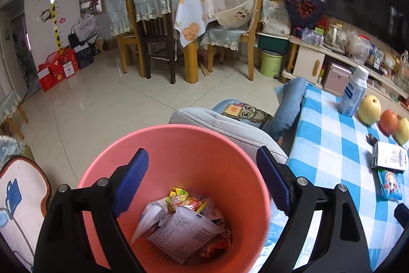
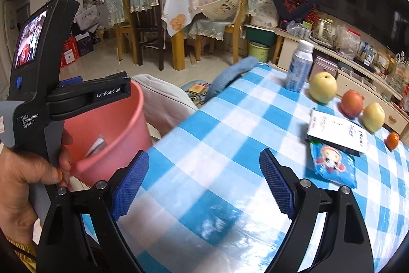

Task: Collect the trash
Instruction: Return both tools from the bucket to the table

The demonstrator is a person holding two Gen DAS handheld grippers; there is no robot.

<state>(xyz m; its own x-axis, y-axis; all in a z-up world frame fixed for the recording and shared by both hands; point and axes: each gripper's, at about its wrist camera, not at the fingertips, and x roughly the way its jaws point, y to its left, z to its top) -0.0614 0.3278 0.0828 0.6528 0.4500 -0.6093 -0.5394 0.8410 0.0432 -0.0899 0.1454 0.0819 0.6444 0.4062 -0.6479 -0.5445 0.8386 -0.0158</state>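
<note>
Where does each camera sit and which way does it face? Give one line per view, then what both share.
Left wrist: on the left gripper, above the pink bin, looking down into its trash; both open fingers show.
Right wrist: on the right gripper, low over the checked table, facing along it; open fingers show, plus the left hand holding the other gripper.
Shared: bin, table, white bottle, fruit, blue packet, dining chairs behind.

Blue-and-white checked tablecloth (image 2: 217,134) fills lower right. White bottle (image 2: 299,65) upright at upper right, yellow pear (image 2: 322,88) just beside it, then red apple (image 2: 352,104). Dining chairs (image 1: 150,24) upper centre.
</note>
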